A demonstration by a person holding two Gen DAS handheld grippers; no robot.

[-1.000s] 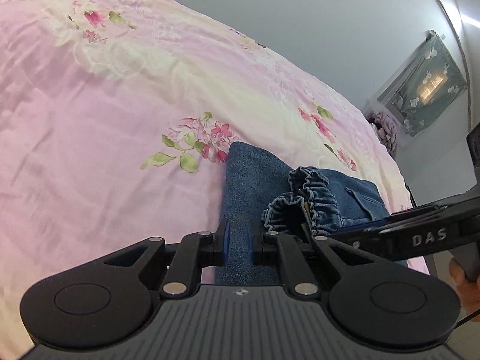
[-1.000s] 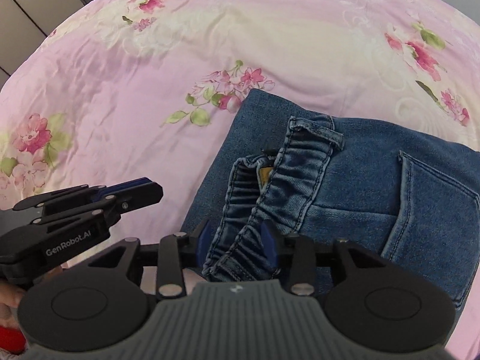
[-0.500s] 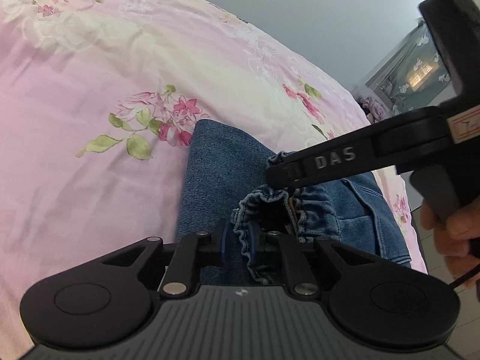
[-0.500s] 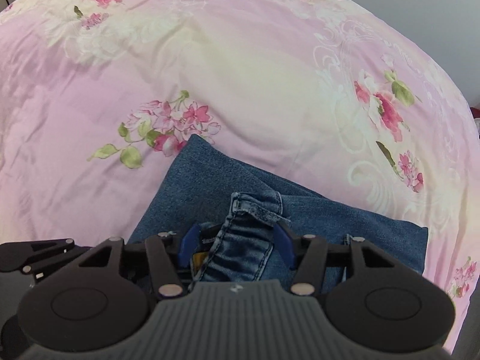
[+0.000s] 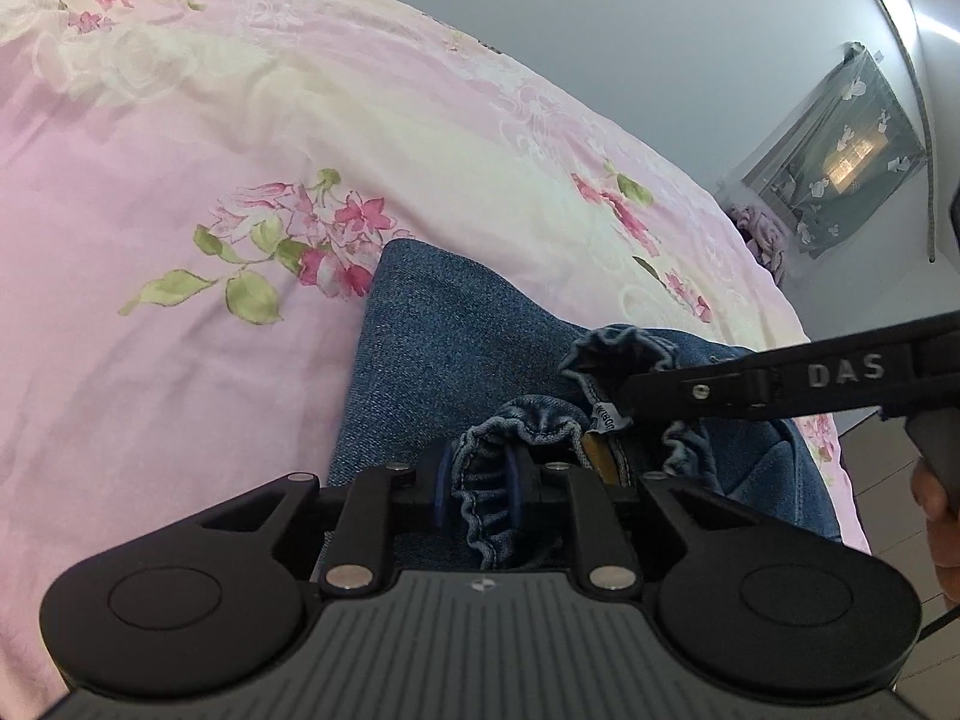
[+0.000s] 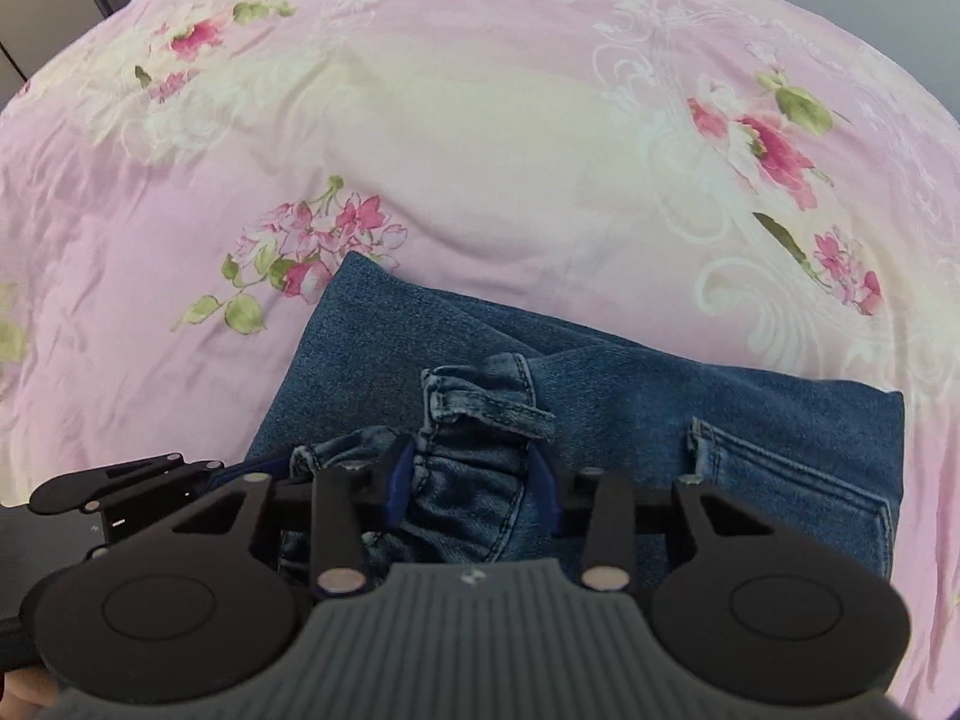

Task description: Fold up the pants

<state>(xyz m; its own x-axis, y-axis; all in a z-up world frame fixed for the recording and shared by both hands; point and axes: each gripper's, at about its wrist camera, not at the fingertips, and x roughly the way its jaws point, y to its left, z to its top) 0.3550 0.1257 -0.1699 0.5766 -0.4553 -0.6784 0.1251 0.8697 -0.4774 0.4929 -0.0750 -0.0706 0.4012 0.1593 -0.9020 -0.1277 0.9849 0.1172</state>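
Blue denim pants [image 5: 444, 348] lie folded on the pink floral bedsheet [image 5: 180, 180]; they also show in the right wrist view [image 6: 690, 414]. Their gathered elastic waistband [image 5: 522, 426] is bunched up nearest me. My left gripper [image 5: 477, 480] is shut on the left part of the waistband. My right gripper [image 6: 474, 480] has its blue pads on either side of the waistband [image 6: 474, 420] by a belt loop, shut on it. The right gripper also shows from the side in the left wrist view [image 5: 780, 378], touching the waistband. A back pocket [image 6: 798, 480] faces up at the right.
The bedsheet [image 6: 420, 120] stretches far beyond the pants. A grey wall [image 5: 660, 30] and a curtained window [image 5: 840, 150] lie past the bed's far right edge. The floor [image 5: 888, 480] shows at the right. The left gripper's body [image 6: 120, 480] sits at the lower left of the right wrist view.
Both grippers took hold of the waistband and have carried it forward over the folded pants. The right gripper dropped lower in the left wrist view.
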